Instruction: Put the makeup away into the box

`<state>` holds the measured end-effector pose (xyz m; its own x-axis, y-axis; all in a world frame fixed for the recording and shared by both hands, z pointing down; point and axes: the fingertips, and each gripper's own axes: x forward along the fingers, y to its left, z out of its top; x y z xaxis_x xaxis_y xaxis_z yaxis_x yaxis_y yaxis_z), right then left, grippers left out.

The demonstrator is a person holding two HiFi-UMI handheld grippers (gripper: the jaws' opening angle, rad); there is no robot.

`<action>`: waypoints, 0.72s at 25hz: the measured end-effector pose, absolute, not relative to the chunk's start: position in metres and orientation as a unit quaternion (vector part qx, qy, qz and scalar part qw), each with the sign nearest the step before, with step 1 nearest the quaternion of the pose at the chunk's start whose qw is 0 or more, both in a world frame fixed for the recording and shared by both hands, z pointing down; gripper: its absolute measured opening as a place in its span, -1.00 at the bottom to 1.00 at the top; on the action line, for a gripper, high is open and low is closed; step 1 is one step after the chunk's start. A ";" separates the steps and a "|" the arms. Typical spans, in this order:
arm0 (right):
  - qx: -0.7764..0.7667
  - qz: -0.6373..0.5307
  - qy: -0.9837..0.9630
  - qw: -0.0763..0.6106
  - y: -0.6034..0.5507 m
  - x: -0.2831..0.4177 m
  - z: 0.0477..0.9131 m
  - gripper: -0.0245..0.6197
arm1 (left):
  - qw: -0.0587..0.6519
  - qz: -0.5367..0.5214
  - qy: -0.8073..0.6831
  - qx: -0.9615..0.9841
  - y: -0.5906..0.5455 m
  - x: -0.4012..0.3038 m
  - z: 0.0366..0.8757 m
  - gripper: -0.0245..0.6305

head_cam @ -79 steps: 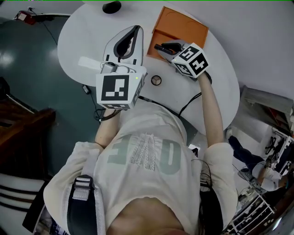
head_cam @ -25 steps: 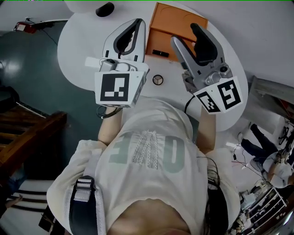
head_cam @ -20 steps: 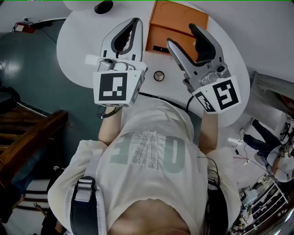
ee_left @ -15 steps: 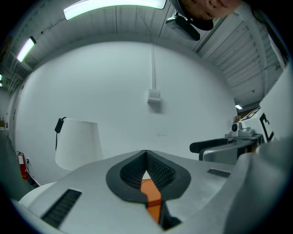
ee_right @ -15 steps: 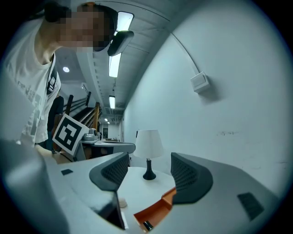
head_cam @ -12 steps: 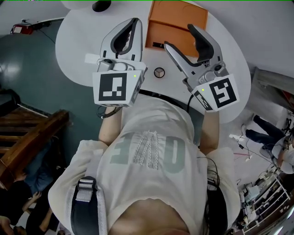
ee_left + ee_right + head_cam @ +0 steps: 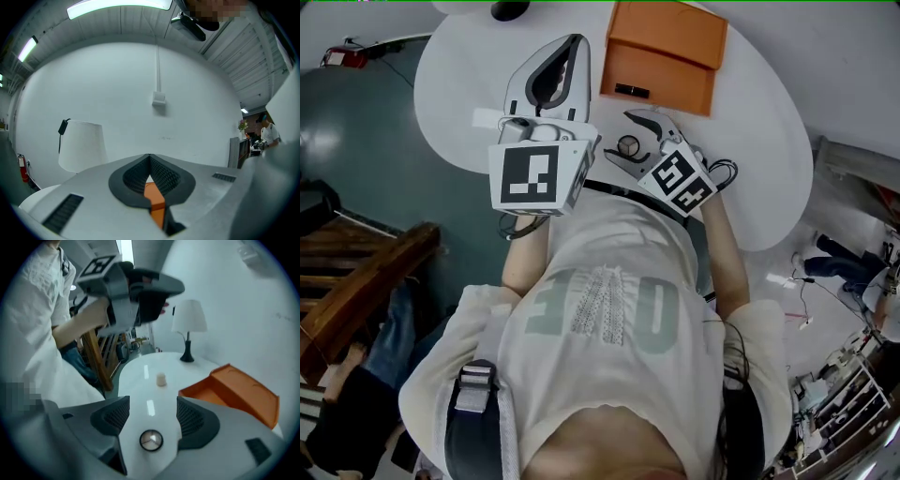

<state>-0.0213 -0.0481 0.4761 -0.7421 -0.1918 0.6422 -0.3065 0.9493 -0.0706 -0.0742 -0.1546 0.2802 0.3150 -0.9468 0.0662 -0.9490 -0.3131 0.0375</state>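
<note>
Right tool point(image 7: 149, 418), jaws just opening, straddles round, seemingly mirror-topped compact point(image 7: 151, 440)

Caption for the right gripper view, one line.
Right gripper, jaws just opened wide, brackets a small round compact on the white table without touching it; orange box at right.

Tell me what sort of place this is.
Probably a workshop or lab hall, not a home: a corrugated ceiling with a strip light, a fire extinguisher by the wall, and a white table staged with a lamp.
</note>
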 end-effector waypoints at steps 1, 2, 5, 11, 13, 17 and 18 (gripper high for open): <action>0.122 0.087 -0.921 0.359 -0.041 -0.019 0.496 0.02 | 0.036 0.015 -0.586 0.809 -0.154 -0.076 0.281 -0.91; 0.113 0.086 -0.911 0.387 -0.036 -0.016 0.514 0.02 | 0.037 0.016 -0.587 0.809 -0.153 -0.078 0.281 -0.91; 0.102 0.071 -0.881 0.456 -0.029 -0.002 0.557 0.02 | 0.038 0.018 -0.588 0.808 -0.151 -0.083 0.283 -0.91; 0.085 0.056 -0.859 0.502 -0.024 0.008 0.582 -0.03 | 0.044 0.022 -0.589 0.807 -0.147 -0.086 0.290 -0.91; 0.078 0.060 -0.859 0.503 -0.021 0.006 0.582 -0.11 | 0.043 0.020 -0.588 0.808 -0.147 -0.087 0.288 -0.91; 0.073 0.062 -0.858 0.505 -0.021 0.005 0.582 -0.23 | 0.040 0.018 -0.587 0.808 -0.147 -0.087 0.286 -0.91; 0.074 0.063 -0.858 0.505 -0.023 0.006 0.582 -0.23 | 0.040 0.019 -0.587 0.808 -0.148 -0.085 0.286 -0.91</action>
